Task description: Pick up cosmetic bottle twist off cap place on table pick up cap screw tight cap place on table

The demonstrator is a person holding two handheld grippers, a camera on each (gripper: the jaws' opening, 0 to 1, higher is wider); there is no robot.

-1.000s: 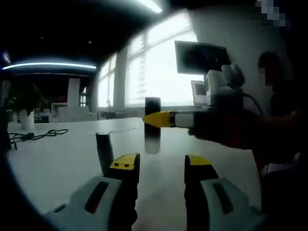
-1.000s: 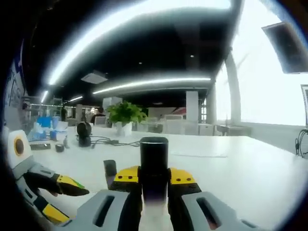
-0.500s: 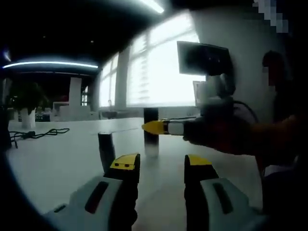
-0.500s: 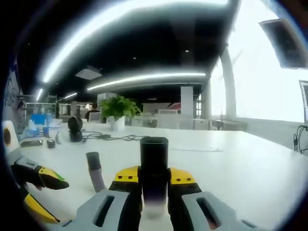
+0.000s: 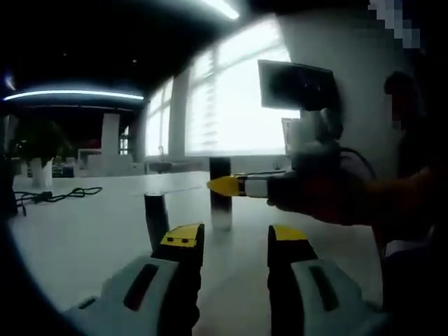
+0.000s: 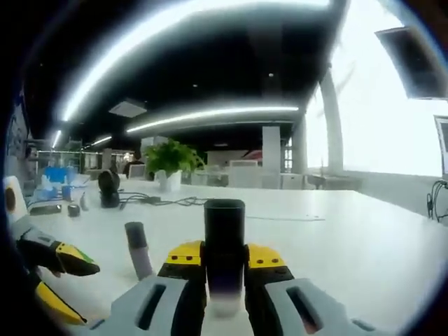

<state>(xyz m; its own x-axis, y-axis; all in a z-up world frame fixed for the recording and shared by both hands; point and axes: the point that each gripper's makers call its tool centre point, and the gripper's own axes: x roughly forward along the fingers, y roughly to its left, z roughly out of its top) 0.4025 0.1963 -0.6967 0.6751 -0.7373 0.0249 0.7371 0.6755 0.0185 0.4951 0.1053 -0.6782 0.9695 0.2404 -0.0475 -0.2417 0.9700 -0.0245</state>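
The cosmetic bottle is a dark cylinder with a black top and a pale lower part. It stands upright with my right gripper shut on it. In the left gripper view the same bottle is low over the white table. I cannot tell whether its base touches. The right gripper reaches in there from the right. My left gripper is open and holds nothing. It is short of the bottle and also appears at the left edge. A slimmer dark tube stands on the table beside it.
A person's hand and sleeve hold the right gripper. A black cable lies far left. A potted plant, headphones and small items sit at the far side. A monitor stands by the bright windows.
Over the last second my right gripper carried the bottle farther from the left gripper and lower toward the table. It has held still for the last half second. The left gripper stayed open.
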